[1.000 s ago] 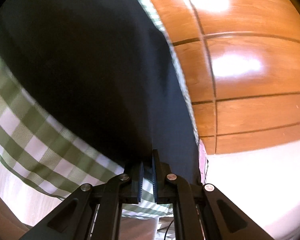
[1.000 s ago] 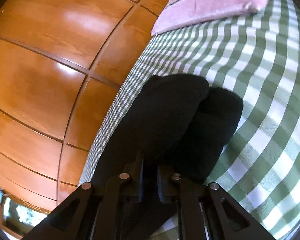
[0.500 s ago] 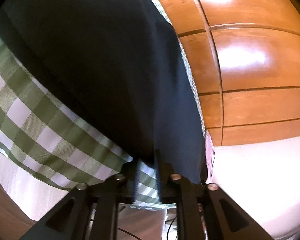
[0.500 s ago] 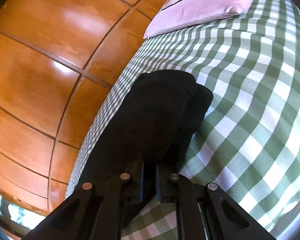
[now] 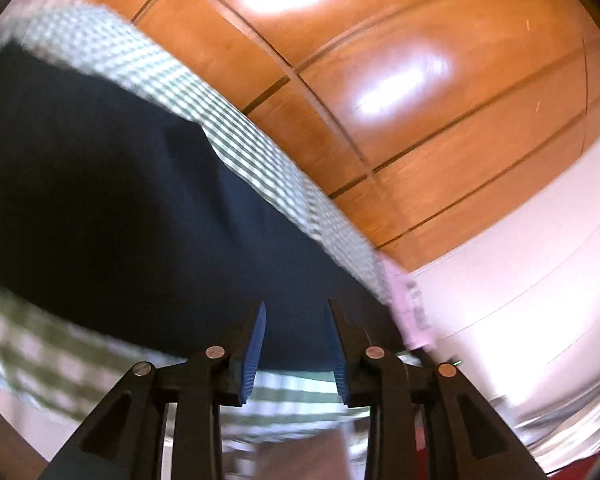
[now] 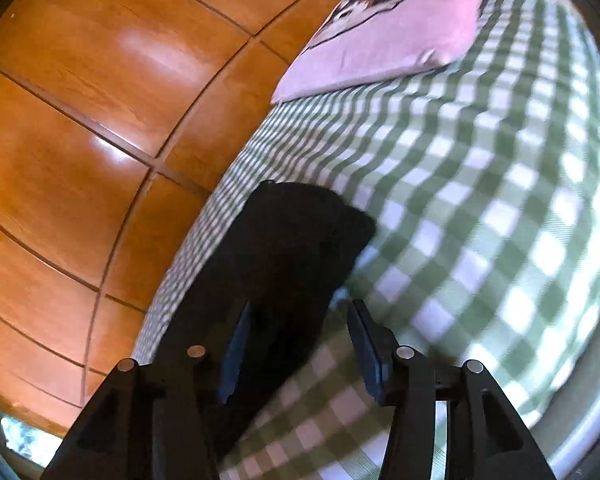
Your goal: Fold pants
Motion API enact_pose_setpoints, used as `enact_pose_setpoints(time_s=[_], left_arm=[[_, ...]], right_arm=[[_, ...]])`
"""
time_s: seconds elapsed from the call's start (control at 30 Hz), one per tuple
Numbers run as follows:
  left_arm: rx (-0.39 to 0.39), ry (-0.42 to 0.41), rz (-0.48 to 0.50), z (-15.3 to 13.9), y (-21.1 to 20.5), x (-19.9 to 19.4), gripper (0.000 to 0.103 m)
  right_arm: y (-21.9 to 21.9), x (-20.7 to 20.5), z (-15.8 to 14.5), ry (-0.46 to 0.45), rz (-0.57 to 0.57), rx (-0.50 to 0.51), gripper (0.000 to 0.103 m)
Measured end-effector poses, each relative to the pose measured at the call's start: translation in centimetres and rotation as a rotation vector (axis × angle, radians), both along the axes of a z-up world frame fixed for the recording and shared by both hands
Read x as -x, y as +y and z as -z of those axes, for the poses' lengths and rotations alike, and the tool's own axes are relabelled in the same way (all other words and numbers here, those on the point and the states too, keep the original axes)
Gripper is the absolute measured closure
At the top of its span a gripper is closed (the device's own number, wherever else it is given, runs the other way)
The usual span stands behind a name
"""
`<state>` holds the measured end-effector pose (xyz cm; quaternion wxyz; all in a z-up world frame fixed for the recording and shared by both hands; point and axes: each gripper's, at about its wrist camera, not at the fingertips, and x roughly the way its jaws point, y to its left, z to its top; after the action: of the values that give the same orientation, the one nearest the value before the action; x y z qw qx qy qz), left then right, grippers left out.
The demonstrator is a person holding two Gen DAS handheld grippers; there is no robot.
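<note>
The dark pants (image 5: 120,208) lie folded on a green-and-white checked bed cover (image 5: 260,148). In the left wrist view they fill the left and middle. My left gripper (image 5: 296,312) is open and empty, its blue pads just over the near edge of the pants. In the right wrist view the pants (image 6: 284,256) stretch along the bed's left edge on the checked cover (image 6: 480,200). My right gripper (image 6: 300,308) is open and empty, above the near end of the pants.
A wooden panelled wall (image 5: 400,80) runs along the bed's far side, also in the right wrist view (image 6: 80,140). A pink pillow with a dog print (image 6: 388,28) lies at the head of the bed. A white surface (image 5: 520,280) is at right.
Both grippers have opened and let go of the pants. Both have pulled back a little; the pants now rest flat on the bed cover.
</note>
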<state>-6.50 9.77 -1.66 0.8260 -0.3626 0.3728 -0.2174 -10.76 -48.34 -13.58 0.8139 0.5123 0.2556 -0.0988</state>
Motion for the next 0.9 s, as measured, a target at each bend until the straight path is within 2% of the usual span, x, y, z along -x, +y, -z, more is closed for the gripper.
enact_pose_setpoints(time_s=[0.1,0.13,0.17,0.2,0.4,0.5,0.57,0.63,0.7,0.8,0.9], left_arm=[[-0.084,0.044,-0.046,0.8,0.6,-2.8,0.073],[-0.1,0.066,-0.057,1.4,0.9,-3.9,0.072],[-0.119,0.076,-0.06,1.5,0.8,-5.0,0.072],[-0.154,0.086,-0.063,1.5,0.7,-6.2,0.072],[-0.395,0.092,-0.089,0.8,0.1,-12.3,0.072],[-0.533,0.154,-0.097,1.9,0.2,-15.8,0.073],[-0.561,0.209,-0.092,3.1,0.1,-18.1,0.073],[-0.561,0.226,-0.104,4.2,0.0,-19.5,0.074],[-0.566,0.21,-0.115,4.9,0.0,-20.5,0.074],[-0.625,0.141,-0.118,5.4,-1.0,-21.0,0.073],[-0.614,0.135,-0.123,5.7,-0.6,-21.5,0.073]], right_arm=[[0.1,-1.7,-0.1,-0.011,-0.012,-0.011,0.053],[0.3,-2.3,-0.1,0.008,-0.003,-0.007,0.063],[0.3,-2.6,-0.1,0.022,-0.002,-0.008,0.08],[0.3,-2.9,-0.1,0.018,-0.012,-0.02,0.084],[0.8,-0.9,-2.7,-0.02,0.049,0.083,0.089],[0.8,-0.5,-1.9,0.021,0.077,0.085,0.089],[0.7,-0.4,-0.5,0.052,0.08,0.053,0.089],[0.5,0.0,0.3,0.035,0.091,0.012,0.089],[0.5,0.3,0.6,0.022,0.094,0.004,0.089],[0.9,0.4,0.6,0.034,0.083,0.046,0.088],[1.3,0.2,0.4,0.045,0.082,0.064,0.088]])
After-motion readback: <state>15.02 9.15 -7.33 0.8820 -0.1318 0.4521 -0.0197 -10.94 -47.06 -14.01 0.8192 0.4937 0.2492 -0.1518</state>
